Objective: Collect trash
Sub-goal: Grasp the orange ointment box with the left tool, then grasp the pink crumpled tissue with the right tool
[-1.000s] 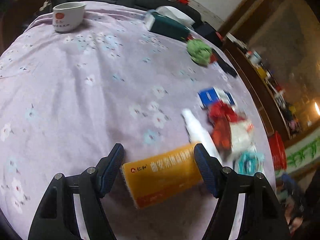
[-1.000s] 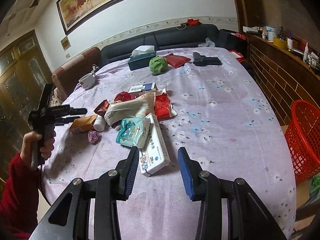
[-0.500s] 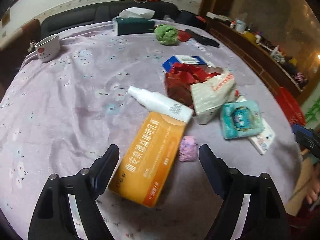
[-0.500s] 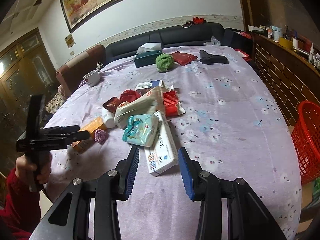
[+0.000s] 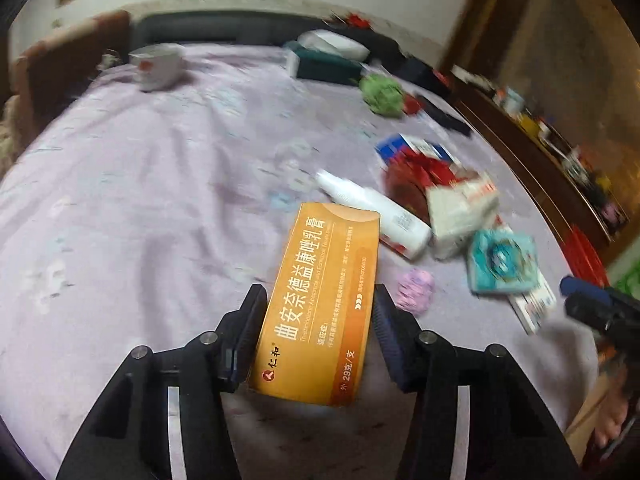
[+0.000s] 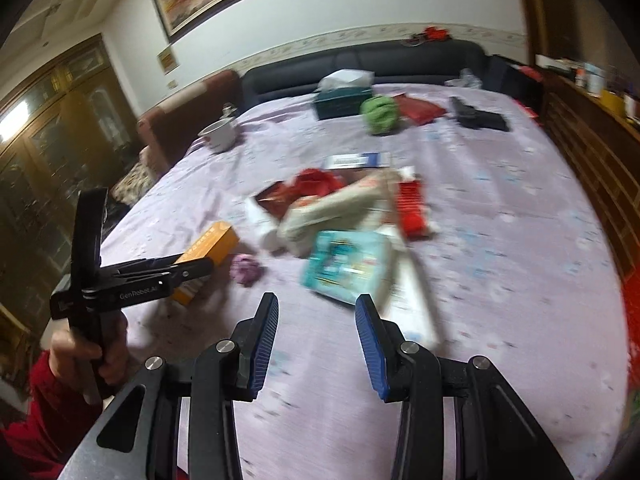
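My left gripper (image 5: 318, 304) is shut on an orange medicine box (image 5: 320, 304), gripping its long sides; the box also shows in the right wrist view (image 6: 208, 254). Beyond it lie a white spray bottle (image 5: 372, 216), a pink crumpled wad (image 5: 416, 290), a teal wipes pack (image 5: 502, 262), red wrappers (image 5: 416, 176) and a white tissue pack (image 5: 460, 212). My right gripper (image 6: 316, 320) is open and empty above the cloth, just short of the teal wipes pack (image 6: 348, 264).
The table has a lilac floral cloth (image 5: 140, 200). A white cup (image 5: 158, 66), a green tissue box (image 5: 324, 66), a green ball of cloth (image 5: 382, 94) and a black object (image 6: 478, 118) lie at the far end. A red basket (image 5: 586, 256) stands off the right edge.
My left gripper has closed from wide open onto the orange box. My right gripper has moved forward toward the teal wipes pack.
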Tool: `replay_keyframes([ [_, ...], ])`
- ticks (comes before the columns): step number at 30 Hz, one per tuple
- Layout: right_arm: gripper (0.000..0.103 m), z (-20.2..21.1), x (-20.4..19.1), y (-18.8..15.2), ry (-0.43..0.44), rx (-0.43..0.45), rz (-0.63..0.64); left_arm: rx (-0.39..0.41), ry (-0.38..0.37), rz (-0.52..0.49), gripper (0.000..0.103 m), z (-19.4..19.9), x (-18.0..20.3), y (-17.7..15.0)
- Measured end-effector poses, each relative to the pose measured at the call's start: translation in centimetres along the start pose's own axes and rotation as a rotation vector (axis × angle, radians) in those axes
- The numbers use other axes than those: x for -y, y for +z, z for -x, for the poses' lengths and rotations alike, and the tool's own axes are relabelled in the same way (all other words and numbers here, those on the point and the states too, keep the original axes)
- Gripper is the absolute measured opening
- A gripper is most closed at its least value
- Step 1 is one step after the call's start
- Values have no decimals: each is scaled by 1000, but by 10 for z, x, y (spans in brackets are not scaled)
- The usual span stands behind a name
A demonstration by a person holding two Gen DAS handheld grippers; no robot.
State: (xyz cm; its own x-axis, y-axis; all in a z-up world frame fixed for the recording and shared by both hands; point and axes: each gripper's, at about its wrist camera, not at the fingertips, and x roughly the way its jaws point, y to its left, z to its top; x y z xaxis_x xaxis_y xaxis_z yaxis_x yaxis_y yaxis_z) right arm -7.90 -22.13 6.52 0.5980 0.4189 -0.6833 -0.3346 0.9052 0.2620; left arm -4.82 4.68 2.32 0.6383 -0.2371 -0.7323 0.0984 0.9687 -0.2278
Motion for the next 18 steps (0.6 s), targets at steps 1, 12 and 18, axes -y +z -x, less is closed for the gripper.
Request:
replay_keyframes([
  [1, 43, -7, -7, 3, 11, -11, 9, 24, 27, 9, 52, 4, -2, -1],
  [12, 43, -101, -72, 23, 16, -124, 97, 116, 74, 41, 52, 18, -7, -3],
  [18, 27, -129, -76, 27, -29, -156, 109, 131, 83, 10, 52, 20, -1, -4],
])
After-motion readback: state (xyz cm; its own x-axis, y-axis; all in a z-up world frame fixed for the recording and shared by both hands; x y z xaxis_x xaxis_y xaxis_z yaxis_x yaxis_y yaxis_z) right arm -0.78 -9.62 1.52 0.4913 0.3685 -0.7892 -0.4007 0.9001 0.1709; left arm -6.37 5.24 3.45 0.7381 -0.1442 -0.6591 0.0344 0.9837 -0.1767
